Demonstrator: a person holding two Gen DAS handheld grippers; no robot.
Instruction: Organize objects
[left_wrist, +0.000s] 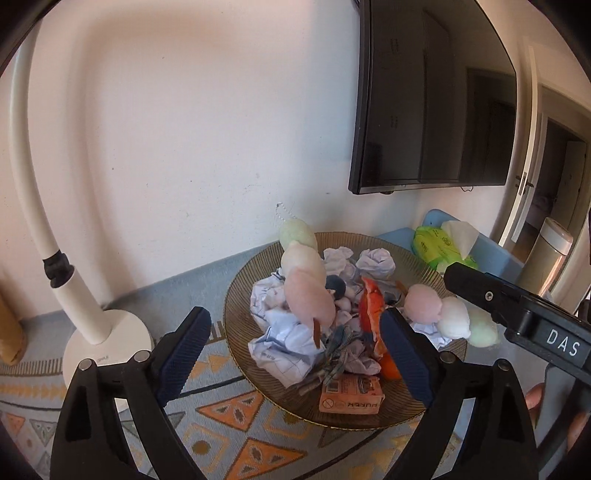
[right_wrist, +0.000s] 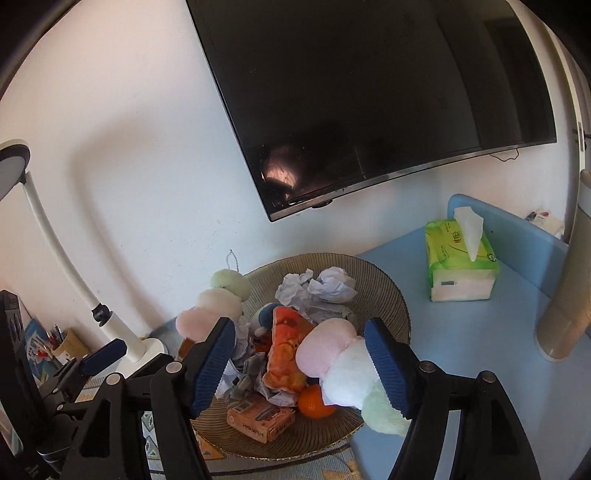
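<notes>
We have both grippers hanging over the round ribbed amber glass bowl (right_wrist: 400, 314), which sits on the patterned woven mat (left_wrist: 236, 410) with its far edge beside the pale blue tray (right_wrist: 480, 332); the left gripper (left_wrist: 295, 354) is spread wide with nothing between its blue pads, framing the heap from our left, and we read that as lining up for a pick rather than a grip; the right gripper (right_wrist: 299, 363) is spread wide as well, its pads standing either side of the lying pink, white and green plush dumpling skewer (right_wrist: 343, 373), which slumps over the bowl's near rim, and whether a pad touches it we cannot tell; a second plush skewer in the same three colours (left_wrist: 303, 273) stands upright at the far left, its bead chain up against the wall; the bowl is the one container that matters, and it is crowded: crumpled white paper balls (right_wrist: 325, 284) at the back, an orange printed snack packet (right_wrist: 286, 350) leaning in the middle, a small dark blue and white plush (left_wrist: 336, 286) half buried, a round orange fruit (right_wrist: 314, 402) near the front, and a small pinkish cardboard box (left_wrist: 351, 397) lying flat by the near rim; so the things to sort lie mixed together, toys with rubbish and food; the green tissue pack (right_wrist: 460, 266) stands alone on the blue tray.
</notes>
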